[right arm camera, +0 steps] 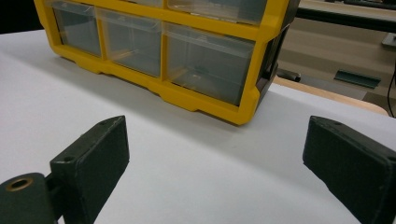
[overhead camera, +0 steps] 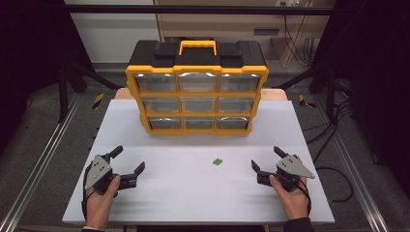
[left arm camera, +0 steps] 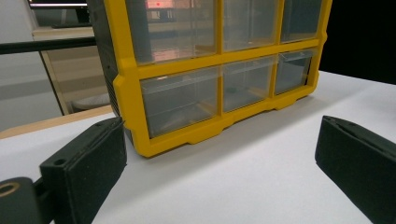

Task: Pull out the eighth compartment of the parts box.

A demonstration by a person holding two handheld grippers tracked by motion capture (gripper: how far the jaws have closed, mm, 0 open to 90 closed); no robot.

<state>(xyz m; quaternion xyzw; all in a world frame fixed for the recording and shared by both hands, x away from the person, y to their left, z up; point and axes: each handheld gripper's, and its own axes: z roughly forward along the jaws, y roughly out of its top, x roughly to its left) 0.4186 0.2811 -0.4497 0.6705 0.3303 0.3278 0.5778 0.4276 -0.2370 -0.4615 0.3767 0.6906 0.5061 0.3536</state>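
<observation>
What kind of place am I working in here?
Likely a lab recording rig: a white table inside a dark frame with floor rails, cables trailing, and a yellow drawer organizer set out.

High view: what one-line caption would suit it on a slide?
Two hand-held grippers, left and right, jaws open, flank a small green piece before a yellow drawer organizer.

**Both grippers wide open, nothing held**

Left gripper: held in the left hand at the near-left, forearm in from the bottom edge, fingers spread wide, nothing between them. Right gripper: mirrored at the near-right in the right hand, fingers equally spread and empty, both grippers angled inward and forward.
</observation>
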